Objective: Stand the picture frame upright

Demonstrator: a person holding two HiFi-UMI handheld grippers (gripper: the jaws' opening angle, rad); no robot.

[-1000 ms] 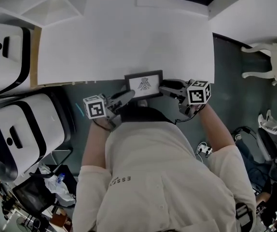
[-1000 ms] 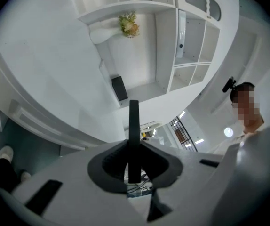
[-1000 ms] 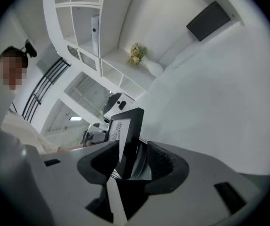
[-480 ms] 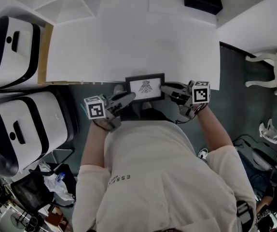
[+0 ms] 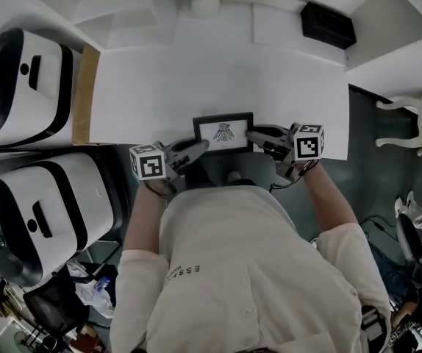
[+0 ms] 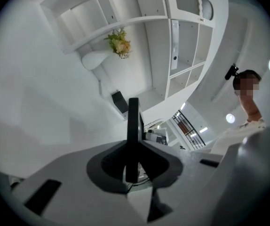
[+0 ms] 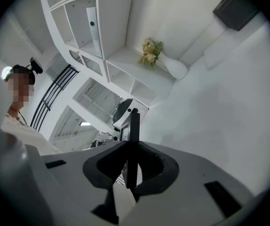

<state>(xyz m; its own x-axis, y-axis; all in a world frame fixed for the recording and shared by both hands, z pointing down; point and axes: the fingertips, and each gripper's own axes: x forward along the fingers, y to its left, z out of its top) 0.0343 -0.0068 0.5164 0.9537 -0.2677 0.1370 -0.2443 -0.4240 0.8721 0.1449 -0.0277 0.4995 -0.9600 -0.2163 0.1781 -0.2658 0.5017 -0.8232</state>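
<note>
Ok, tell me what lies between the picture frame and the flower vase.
Nothing but bare white tabletop between the picture frame and the flower vase; the head view shows it.

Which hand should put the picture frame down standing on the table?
Probably the right tool: its jaws, just closed, clamp the picture frame by its side above the white table, while the left tool pinches the lower corner by the table's edge.
</note>
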